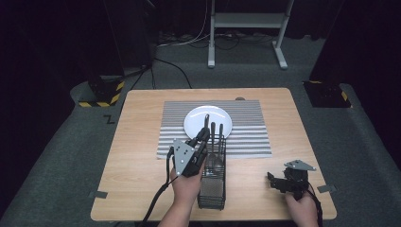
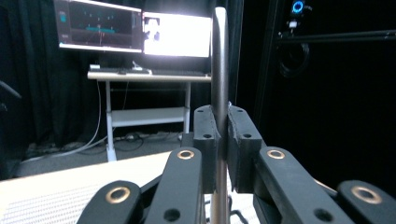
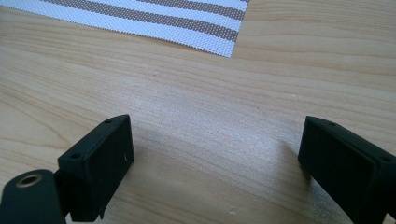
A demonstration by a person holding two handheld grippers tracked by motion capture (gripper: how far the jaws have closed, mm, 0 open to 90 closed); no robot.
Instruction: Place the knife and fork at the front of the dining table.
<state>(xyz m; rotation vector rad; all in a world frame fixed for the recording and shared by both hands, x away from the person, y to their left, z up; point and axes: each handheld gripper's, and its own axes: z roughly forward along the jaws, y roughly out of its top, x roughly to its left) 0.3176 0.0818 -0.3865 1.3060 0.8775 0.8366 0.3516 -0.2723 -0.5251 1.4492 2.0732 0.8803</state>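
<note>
My left gripper (image 1: 203, 135) (image 2: 220, 140) is shut on the slim dark metal handle of a utensil (image 1: 206, 121) (image 2: 219, 70), which stands upright between its pads. The utensil's lower end is hidden. It sits at the top of a black wire caddy (image 1: 211, 194) that holds two other utensils (image 1: 216, 142). Just behind the caddy lies a white plate (image 1: 196, 124) on a grey striped placemat (image 1: 246, 132) (image 3: 187, 23). My right gripper (image 1: 274, 182) (image 3: 215, 158) rests low over the bare wood at the front right, open, with nothing between its fingers.
The wooden table (image 1: 137, 156) has free room left of the placemat and between the caddy and my right gripper. Beyond the table's far edge stand a white desk frame (image 1: 246, 28), and in the left gripper view lit monitors (image 2: 140, 30).
</note>
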